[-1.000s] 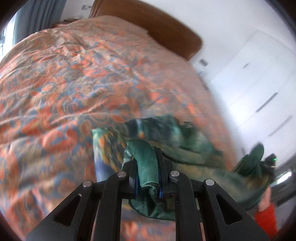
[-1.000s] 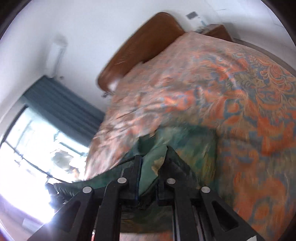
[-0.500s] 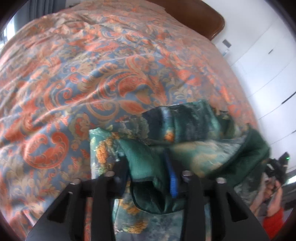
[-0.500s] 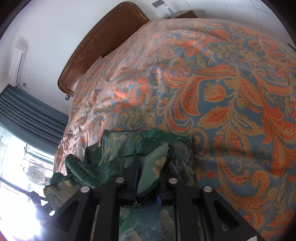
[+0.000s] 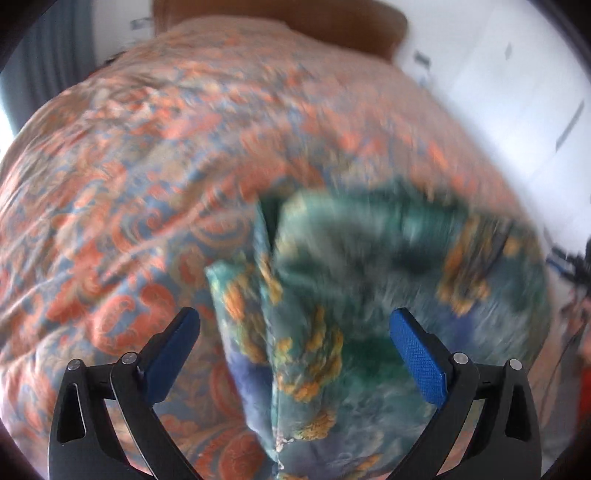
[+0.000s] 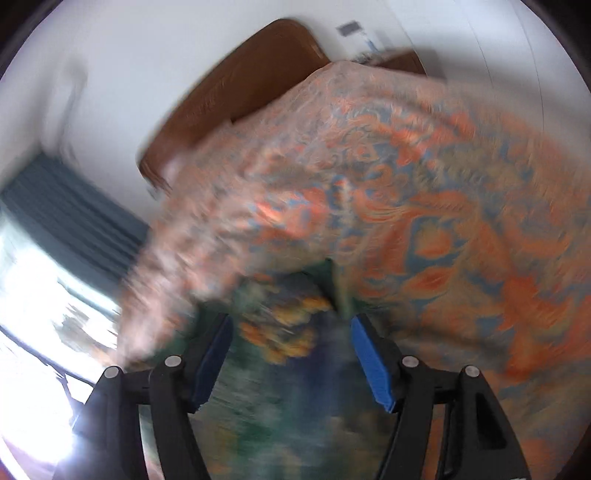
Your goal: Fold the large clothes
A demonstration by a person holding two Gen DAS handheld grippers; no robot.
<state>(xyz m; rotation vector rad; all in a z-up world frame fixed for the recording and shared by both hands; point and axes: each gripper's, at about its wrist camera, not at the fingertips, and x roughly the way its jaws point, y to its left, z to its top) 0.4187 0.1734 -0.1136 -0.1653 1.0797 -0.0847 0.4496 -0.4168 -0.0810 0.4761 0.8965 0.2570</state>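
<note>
The green printed garment (image 5: 369, 280) lies folded in a bundle on the bed (image 5: 155, 177), which carries an orange and blue paisley bedspread (image 6: 443, 206); the bundle sits well down from the brown headboard (image 5: 280, 14), and which edge of the bed it is nearest to I cannot tell. The left tool (image 5: 295, 328) stands wide open above the garment's left part, its blue pads (image 5: 417, 354) spread clear of the cloth on both sides; its jaws have just been opening, and the roll of green fabric they pinched a second ago now lies loose below them. The right tool (image 6: 290, 341) is open too, less widely, with the garment under the gap and neither pad pressing it; its jaws have likewise just been opening, and the green fold clamped between them in the earlier frames is released. Both views are more blurred than half a second ago. The left wrist view alone shows white wardrobe doors (image 5: 517, 110) at the right, and a dark object with a scrap of red at the far right edge, too smeared to identify; the right wrist view alone shows a dark curtain (image 6: 66, 206) and a bright window (image 6: 40, 314) at the left.
</note>
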